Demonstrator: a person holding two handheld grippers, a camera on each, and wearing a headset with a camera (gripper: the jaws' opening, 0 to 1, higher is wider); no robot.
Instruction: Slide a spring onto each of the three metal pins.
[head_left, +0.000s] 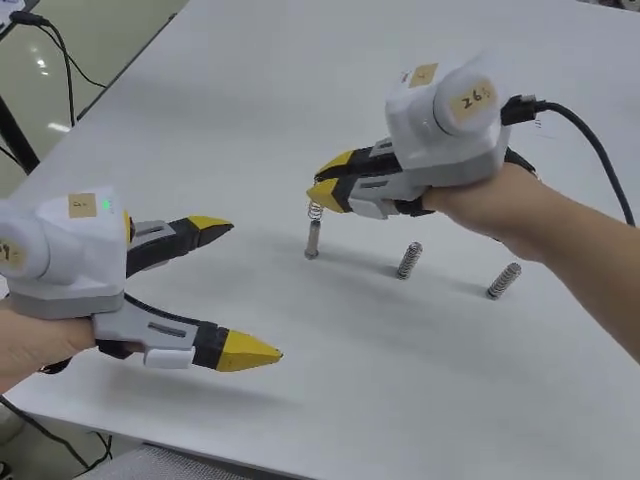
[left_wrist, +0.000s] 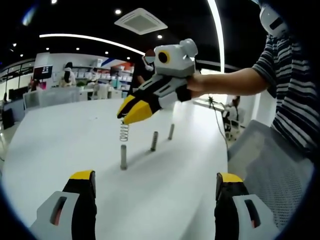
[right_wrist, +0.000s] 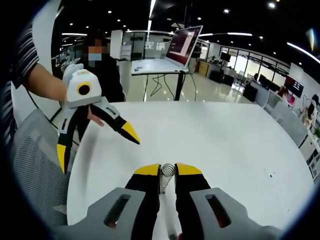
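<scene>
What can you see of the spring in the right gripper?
It's a small silvery wire coil spring, pinched at its top between the yellow tips of the right gripper. It hangs upright directly above the bare metal pin, its lower end at the pin's top; whether they touch is unclear.

A broad white table (head_left: 300, 100) stands in an open office with a glossy pale floor (right_wrist: 210, 90). The dark ceiling (left_wrist: 75, 15) carries small spotlights, long light strips (left_wrist: 90, 40) and a square vent (left_wrist: 140, 21). A grey mesh chair (left_wrist: 270, 165) stands beside it.
</scene>
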